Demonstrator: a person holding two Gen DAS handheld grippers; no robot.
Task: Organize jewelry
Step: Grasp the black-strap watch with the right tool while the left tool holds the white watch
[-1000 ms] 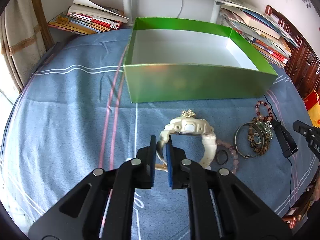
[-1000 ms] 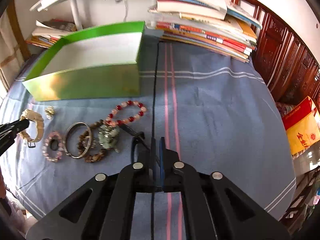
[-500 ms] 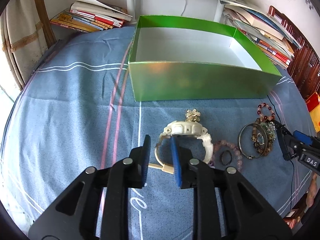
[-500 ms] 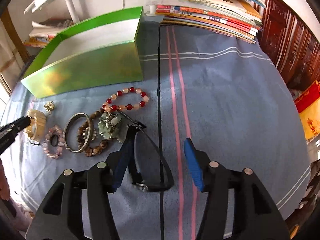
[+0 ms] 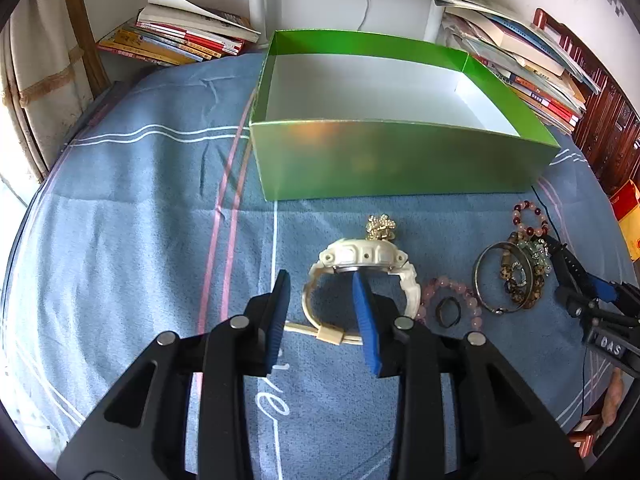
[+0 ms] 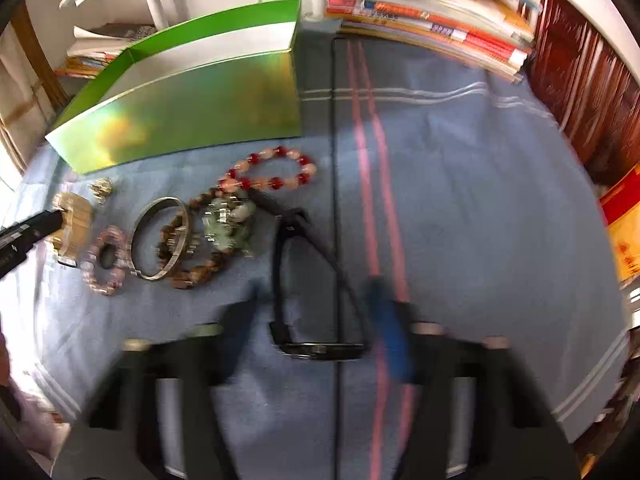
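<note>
In the left wrist view, the left gripper (image 5: 320, 304) hangs over a blue striped cloth (image 5: 140, 220) with its blue-padded jaws apart, and they have just been opening. The strap loop of a white watch (image 5: 362, 256) lies between the jaws, and neither pad visibly presses on it. The watch sits on its side on the cloth, just in front of the green box (image 5: 400, 164), which stands open with a white inside. A small gold ornament (image 5: 381, 227) lies between the watch and the box wall. Beside the watch are a pink bead bracelet (image 5: 454, 292) with a dark ring (image 5: 448, 311) inside it, then a metal bangle (image 5: 502, 280) over a brown bead bracelet (image 5: 520, 292), and a red and pink bead bracelet (image 5: 530, 220) further back. The right gripper (image 5: 596, 296) shows at the frame's edge. In the right wrist view, blurred by motion, the right gripper (image 6: 312, 312) has its jaws parted around a black watch (image 6: 316, 346) lying on the cloth, and they have just been closing. Whether the pads touch it cannot be told through the blur. The bangle, bead bracelets and a pale green bead cluster (image 6: 228, 224) lie to the side, well short of the box. Stacked books (image 6: 420, 20) line the far edge.
</note>
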